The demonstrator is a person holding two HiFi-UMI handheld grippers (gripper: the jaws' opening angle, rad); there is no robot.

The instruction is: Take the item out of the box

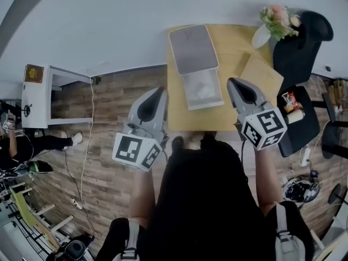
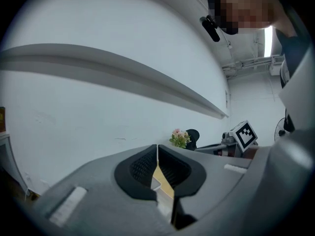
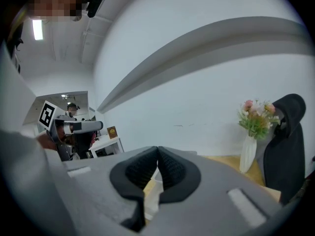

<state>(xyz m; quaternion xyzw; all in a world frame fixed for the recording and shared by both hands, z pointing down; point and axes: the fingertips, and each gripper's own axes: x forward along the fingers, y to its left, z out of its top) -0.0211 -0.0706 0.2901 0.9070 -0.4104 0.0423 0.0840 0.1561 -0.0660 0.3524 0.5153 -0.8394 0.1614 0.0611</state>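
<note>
two claws [image 1: 161, 91] [image 1: 231, 81], one box [image 1: 193, 49], one table [image 1: 176, 109], one flower vase [image 1: 261, 36], one black chair [image 1: 296, 57]

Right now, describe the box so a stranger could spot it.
Start at the wooden table by the white wall. The box sits on its left half, left of the flower vase. It alone is grey, lid open toward the wall.

Wooden table [image 1: 176, 105] carries an open grey box [image 1: 196, 64] (lid folded back), a white vase [image 1: 261, 37] of flowers [image 1: 278, 19], and a brown cardboard sheet [image 1: 262, 76].

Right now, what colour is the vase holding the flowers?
The vase is white; the right gripper view shows it best.
</note>
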